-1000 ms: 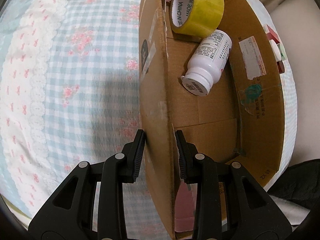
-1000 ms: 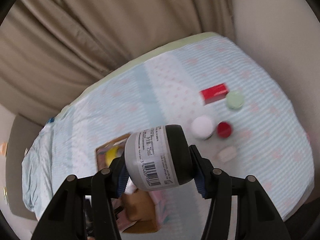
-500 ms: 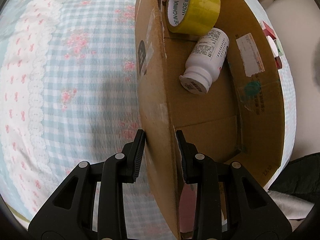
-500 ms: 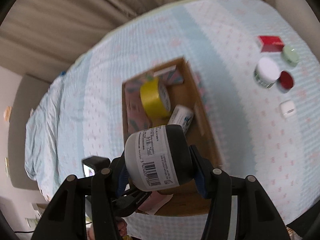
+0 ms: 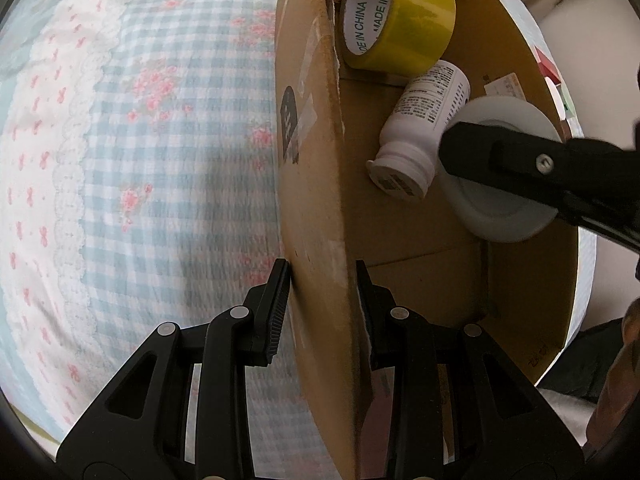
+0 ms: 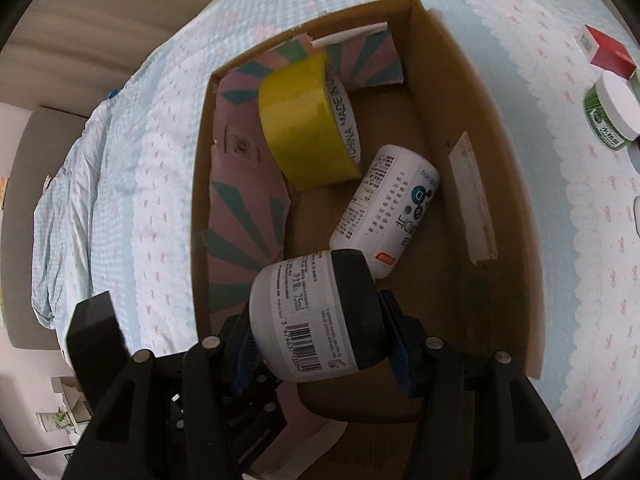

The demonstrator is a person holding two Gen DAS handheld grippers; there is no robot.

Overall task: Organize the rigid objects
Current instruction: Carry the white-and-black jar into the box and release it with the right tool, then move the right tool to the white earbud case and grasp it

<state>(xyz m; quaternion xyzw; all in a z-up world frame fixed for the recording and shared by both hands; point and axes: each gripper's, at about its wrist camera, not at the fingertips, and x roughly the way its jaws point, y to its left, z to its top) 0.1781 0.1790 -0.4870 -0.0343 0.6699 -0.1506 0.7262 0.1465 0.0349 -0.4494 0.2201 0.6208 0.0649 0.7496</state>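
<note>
A cardboard box [image 5: 316, 184] [image 6: 500, 184] stands on the bed. My left gripper [image 5: 322, 288] is shut on the box's left wall. My right gripper [image 6: 320, 328] is shut on a grey jar with a black lid [image 6: 316, 316] and holds it inside the box above the floor; the jar's grey base [image 5: 500, 168] shows in the left wrist view. In the box lie a yellow tape roll [image 5: 396, 16] [image 6: 308, 120] and a white bottle [image 5: 424, 120] [image 6: 384, 208] on its side, just beyond the jar.
A blue checked bedspread [image 5: 160, 140] with pink flowers surrounds the box. To the box's right lie a red carton [image 6: 604, 50] and a green jar with a white lid [image 6: 612, 114]. Pink-and-teal flaps [image 6: 244, 208] line the box's left inner wall.
My right gripper has carried the grey jar from high above the bed down into the box, next to the white bottle. My left gripper keeps its hold on the box wall.
</note>
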